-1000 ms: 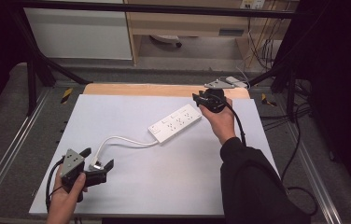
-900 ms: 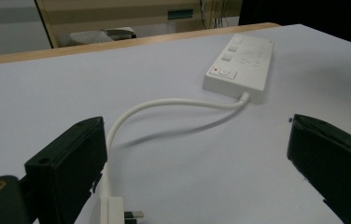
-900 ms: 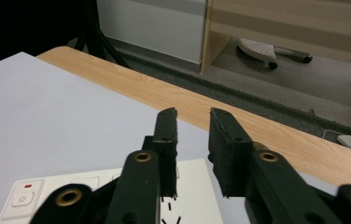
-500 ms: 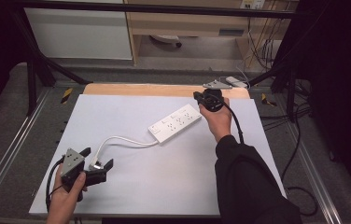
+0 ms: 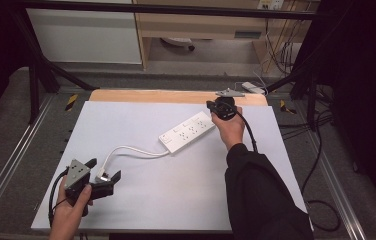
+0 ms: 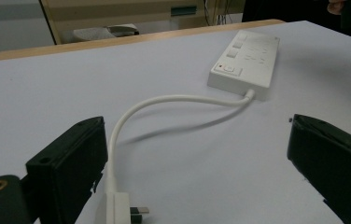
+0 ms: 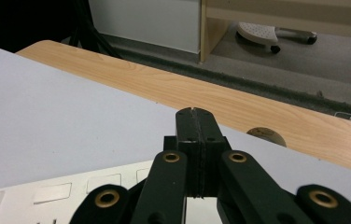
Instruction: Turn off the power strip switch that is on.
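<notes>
High view: we held the right gripper (image 5: 215, 107) closed, empty, above the strip (image 5: 187, 132) near the table's (image 5: 141, 200) far edge; left gripper (image 5: 105, 176) open around the plug (image 6: 122, 210), squaring before closing.

black sleeve (image 5: 261, 195), black hand-held gripper (image 7: 196, 122), brass screws

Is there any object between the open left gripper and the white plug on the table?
Nothing visible blocks it. The plug lies on the table between the open jaws of the left gripper, near one jaw.
</notes>
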`<state>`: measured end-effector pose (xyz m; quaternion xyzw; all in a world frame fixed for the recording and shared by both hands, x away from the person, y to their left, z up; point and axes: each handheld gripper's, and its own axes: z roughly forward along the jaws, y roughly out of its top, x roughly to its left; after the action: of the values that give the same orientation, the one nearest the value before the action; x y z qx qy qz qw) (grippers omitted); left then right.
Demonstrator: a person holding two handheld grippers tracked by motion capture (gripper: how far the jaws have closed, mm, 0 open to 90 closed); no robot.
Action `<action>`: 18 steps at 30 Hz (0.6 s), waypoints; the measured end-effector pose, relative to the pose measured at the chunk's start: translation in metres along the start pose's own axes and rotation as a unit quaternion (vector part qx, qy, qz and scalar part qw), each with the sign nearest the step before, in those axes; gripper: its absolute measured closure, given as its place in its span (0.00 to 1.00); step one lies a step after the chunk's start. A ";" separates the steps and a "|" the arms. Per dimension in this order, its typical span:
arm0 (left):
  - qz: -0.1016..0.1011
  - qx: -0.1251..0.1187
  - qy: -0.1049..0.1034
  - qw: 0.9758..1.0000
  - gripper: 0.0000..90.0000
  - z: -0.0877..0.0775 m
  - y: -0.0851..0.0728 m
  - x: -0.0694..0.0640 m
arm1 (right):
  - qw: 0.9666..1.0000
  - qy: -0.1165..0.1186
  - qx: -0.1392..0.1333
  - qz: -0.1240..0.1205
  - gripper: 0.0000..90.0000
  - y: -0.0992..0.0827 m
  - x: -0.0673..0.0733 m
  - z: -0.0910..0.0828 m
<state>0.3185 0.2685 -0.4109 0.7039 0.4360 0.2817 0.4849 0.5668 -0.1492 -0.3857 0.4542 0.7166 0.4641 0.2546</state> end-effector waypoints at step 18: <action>0.002 -0.001 -0.004 1.000 0.06 0.000 0.000 -0.001 | 1.000 0.001 0.024 0.015 1.00 -0.019 0.009 0.028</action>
<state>0.3184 0.2678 -0.4109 0.7055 0.4321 0.2804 0.4867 0.5773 -0.1323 -0.4144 0.4702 0.7209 0.4509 0.2365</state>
